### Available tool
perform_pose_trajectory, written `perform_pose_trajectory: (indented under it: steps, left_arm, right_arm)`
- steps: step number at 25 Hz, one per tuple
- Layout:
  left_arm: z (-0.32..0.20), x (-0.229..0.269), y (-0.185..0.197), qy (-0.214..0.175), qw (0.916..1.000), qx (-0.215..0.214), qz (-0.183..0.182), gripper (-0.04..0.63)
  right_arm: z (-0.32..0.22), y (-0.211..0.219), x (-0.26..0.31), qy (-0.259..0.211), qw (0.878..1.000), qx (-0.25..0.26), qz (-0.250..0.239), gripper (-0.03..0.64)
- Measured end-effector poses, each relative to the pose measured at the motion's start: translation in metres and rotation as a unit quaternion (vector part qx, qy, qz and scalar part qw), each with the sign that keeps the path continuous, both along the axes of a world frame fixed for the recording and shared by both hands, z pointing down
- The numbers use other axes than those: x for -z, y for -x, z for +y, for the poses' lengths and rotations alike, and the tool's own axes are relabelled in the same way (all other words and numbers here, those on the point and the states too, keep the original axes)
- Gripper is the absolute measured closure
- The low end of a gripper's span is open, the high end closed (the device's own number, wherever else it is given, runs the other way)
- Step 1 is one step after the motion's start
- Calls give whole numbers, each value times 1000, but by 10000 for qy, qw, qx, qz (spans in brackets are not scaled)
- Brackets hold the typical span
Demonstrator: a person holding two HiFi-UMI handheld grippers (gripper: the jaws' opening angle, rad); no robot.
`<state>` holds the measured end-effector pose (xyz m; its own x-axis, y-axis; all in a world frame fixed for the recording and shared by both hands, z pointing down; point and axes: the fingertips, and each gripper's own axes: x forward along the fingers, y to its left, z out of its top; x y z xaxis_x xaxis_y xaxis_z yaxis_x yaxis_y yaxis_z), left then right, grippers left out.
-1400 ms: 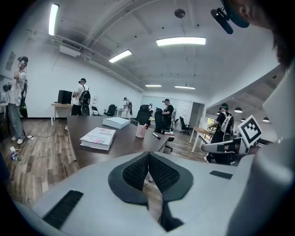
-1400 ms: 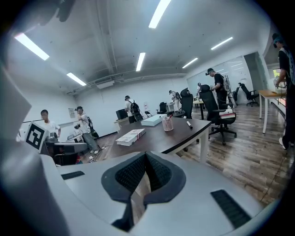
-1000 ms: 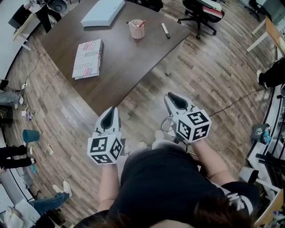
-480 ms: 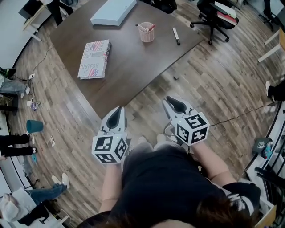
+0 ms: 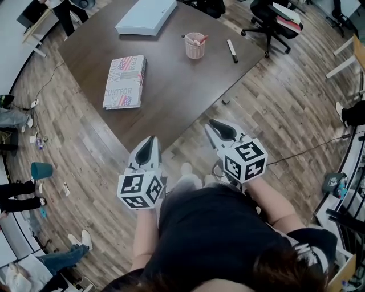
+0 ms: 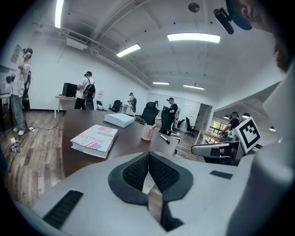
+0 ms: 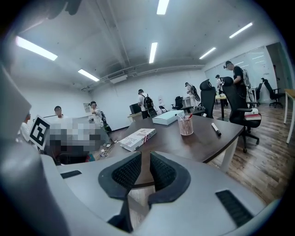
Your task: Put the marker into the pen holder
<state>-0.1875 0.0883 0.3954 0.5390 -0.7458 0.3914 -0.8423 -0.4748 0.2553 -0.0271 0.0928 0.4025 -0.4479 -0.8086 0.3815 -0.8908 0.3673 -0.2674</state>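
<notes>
The marker (image 5: 232, 51) lies flat on the dark brown tabletop (image 5: 171, 85), toward its far right edge. It is just to the right of the pink mesh pen holder (image 5: 195, 47) and not touching it. A few pens stand in the pen holder. A book (image 5: 124, 82) with a flag-patterned cover lies on the left part of the tabletop. A flat white box (image 5: 146, 15) sits at the far side, beyond the book. Both grippers are held over the wooden floor (image 5: 274, 102) on the near side of the tabletop's near corner, well apart from the marker and the pen holder. The left gripper (image 5: 149, 141) points toward the tabletop, and its textured black pads are pressed together at the tips with nothing between them. The right gripper (image 5: 214, 124) is to the right of it and aims toward the far right part of the tabletop. Its jaws have just been opening and stand slightly spread, with a narrow gap and nothing held in it. A black office chair (image 5: 272, 17) stands on the floor beyond the far right end of the tabletop. In the gripper views, other people can be seen standing farther back in the room.
</notes>
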Motion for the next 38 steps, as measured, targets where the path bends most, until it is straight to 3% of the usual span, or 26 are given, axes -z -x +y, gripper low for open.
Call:
perform_pose_trajectory:
  steps: [10,18,25,38]
  left_arm:
    - [-51,-11,45,-64,9997,-224,-116,568]
    - [-66,-16,54,-11,9999,-135,-62,568]
    - [-93,-3,14,-101,9998,-186,59,568]
    - [-171,-13,-115,-27,9987,-512,-50,568]
  right_arm:
    - [-63,43,-1,13,9999,-64,124,540]
    - [-83,49,1,-88,9992,33,396,534]
    - [-114,7,3,-354,9968,-109,708,528]
    - [-203,-147,-30,-124,9918,-928,876,492]
